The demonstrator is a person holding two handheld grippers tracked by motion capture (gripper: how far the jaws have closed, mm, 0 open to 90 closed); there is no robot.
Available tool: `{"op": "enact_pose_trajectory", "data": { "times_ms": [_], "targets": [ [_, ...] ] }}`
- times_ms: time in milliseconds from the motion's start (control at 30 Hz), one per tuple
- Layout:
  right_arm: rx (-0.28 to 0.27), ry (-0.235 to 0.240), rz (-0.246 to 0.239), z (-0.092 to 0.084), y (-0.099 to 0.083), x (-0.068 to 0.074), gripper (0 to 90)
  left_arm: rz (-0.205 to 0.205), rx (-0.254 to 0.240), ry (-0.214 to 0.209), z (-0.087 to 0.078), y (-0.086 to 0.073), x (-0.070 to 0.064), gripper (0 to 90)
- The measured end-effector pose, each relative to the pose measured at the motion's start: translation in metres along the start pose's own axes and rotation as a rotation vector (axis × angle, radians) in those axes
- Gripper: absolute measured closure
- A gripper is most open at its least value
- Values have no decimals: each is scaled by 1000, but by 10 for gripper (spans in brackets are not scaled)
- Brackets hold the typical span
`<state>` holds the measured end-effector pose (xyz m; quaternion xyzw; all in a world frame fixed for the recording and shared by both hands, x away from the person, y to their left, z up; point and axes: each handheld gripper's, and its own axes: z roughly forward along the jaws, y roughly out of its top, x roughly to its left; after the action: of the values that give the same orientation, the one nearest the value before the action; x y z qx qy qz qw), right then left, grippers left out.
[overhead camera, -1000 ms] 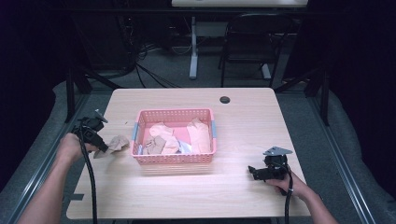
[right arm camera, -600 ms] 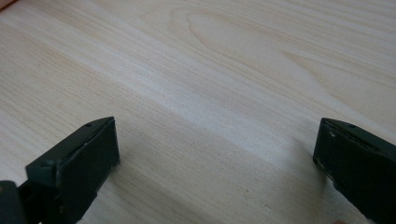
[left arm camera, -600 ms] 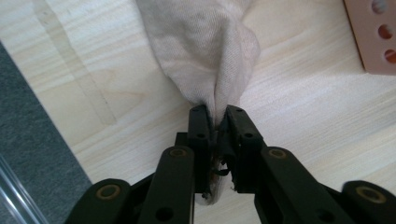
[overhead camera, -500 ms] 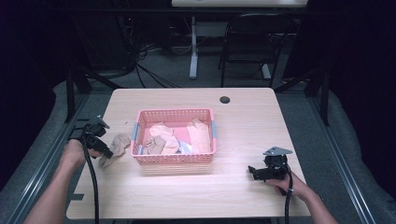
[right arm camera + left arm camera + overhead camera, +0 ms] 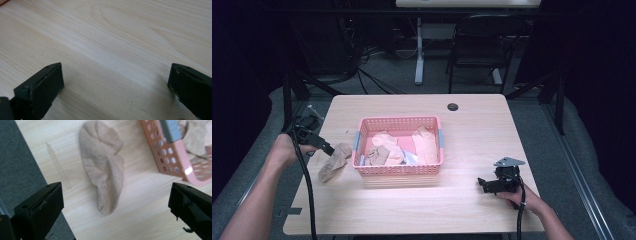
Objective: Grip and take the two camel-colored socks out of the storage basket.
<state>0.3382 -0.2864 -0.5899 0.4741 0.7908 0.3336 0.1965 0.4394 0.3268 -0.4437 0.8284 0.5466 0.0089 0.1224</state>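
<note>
Beyond the table (image 5: 462, 125) I see only darkness. The basket (image 5: 397, 122) hides its contents partly. My left gripper (image 5: 116, 207) has just opened wide above the beige sock (image 5: 103, 170), which lies released beside the basket.

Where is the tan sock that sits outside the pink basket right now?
In the high view the tan sock lies flat on the table, just left of the pink basket, below the open left hand-held gripper.

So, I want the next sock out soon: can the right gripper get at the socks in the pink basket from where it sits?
Probably yes: the right gripper is open, with bare table between it and the open-topped basket.
</note>
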Motion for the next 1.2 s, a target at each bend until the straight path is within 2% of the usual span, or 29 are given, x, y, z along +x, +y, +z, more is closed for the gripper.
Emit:
{"op": "enact_pose_trajectory", "data": {
  "times_ms": [267,367,433,467,800,1000,1200],
  "targets": [
    [0,0,0,0,0,0,0,43,-47,34,-32,17,-15,0],
    [0,0,0,0,0,0,0,66,-62,36,-39,23,-22,0],
    [0,0,0,0,0,0,0,97,-82,31,-41,31,-33,0],
    [0,0,0,0,0,0,0,97,-82,31,-41,31,-33,0],
    [0,1,0,0,0,0,0,198,-56,-5,-18,61,-75,0],
    [0,0,0,0,0,0,0,235,-43,-26,-1,74,-96,1],
    [0,2,-1,0,0,0,0,259,-30,-48,17,82,-110,1]
  ]
}}
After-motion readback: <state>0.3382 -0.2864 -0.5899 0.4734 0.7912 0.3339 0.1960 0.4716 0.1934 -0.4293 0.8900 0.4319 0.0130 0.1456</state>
